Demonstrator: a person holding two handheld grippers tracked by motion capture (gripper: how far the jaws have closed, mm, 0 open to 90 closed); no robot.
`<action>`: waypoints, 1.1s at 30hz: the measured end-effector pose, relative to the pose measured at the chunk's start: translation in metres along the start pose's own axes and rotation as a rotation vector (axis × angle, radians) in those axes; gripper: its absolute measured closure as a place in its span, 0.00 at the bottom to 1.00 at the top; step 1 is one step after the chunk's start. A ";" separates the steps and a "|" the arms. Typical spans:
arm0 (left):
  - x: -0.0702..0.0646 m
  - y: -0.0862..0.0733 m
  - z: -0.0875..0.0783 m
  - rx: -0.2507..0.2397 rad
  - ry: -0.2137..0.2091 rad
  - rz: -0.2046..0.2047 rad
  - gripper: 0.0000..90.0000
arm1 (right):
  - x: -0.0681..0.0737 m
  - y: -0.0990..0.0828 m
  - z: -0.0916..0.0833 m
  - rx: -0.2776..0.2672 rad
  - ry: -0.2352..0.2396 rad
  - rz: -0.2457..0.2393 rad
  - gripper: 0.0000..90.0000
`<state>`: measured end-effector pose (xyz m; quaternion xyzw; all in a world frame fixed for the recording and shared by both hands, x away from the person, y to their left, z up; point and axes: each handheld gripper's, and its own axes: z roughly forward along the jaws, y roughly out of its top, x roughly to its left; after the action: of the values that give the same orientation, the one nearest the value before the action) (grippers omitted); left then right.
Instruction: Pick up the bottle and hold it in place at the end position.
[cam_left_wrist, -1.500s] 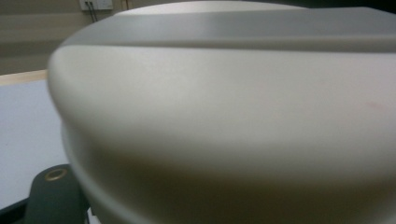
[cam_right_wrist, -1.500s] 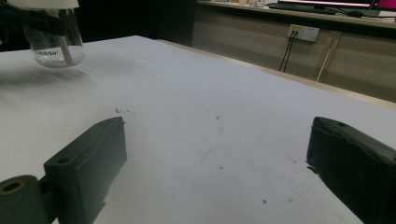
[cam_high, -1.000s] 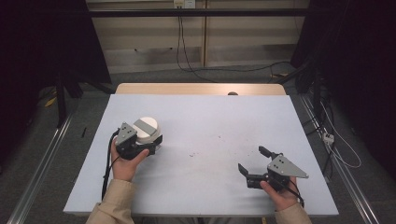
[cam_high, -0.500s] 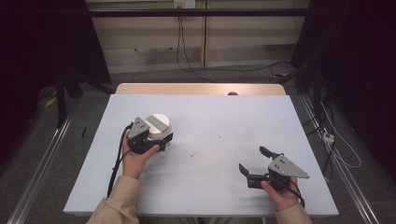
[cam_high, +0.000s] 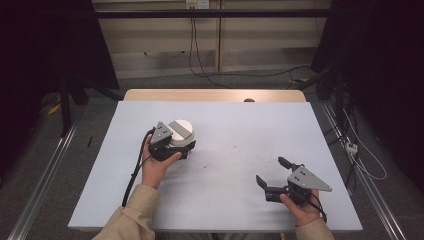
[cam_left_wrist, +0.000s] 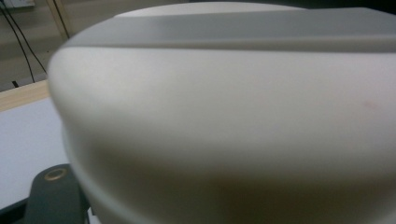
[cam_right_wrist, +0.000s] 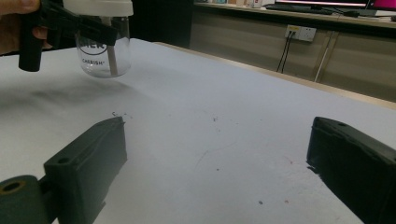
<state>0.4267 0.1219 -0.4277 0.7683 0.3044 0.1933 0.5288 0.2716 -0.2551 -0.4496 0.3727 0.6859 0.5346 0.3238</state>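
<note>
High view, left gripper (cam_high: 181, 143): I see it in the person's left hand at the table's left-centre, jaws clamped on a jar.
High view, jar (cam_high: 181, 131): white lid up, sitting at the front of that gripper, inboard of the table's left edge.
High view, right gripper (cam_high: 272, 176): I see it low at the table's front right, jaws spread, nothing between them, well apart from the jar.
High view, table (cam_high: 235, 125): pale blue top, small dark specks near the middle.
Left gripper view, jar (cam_left_wrist: 224, 116): I read only a blurred white lid surface at very close range, with one black jaw at bottom left.
Right gripper view, right gripper (cam_right_wrist: 217, 172): both black jaws stand wide apart over bare tabletop.
Right gripper view, jar (cam_right_wrist: 99, 44): clear glass body with printed lettering, white lid, gripped by the left gripper (cam_right_wrist: 70, 25) at upper left; I cannot tell whether its base touches the table.
</note>
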 end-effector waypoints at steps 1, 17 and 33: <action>0.000 0.000 0.000 0.000 0.000 0.000 0.21 | 0.000 0.000 0.000 0.000 0.000 0.000 0.05; -0.006 0.007 0.022 0.000 -0.024 0.015 0.21 | 0.000 0.000 -0.001 -0.001 0.004 0.007 0.05; -0.013 0.013 0.042 0.005 -0.060 0.040 0.21 | -0.001 -0.001 0.000 -0.001 -0.002 0.011 0.05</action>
<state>0.4467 0.0806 -0.4310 0.7810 0.2732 0.1800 0.5320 0.2718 -0.2566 -0.4504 0.3765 0.6833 0.5365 0.3218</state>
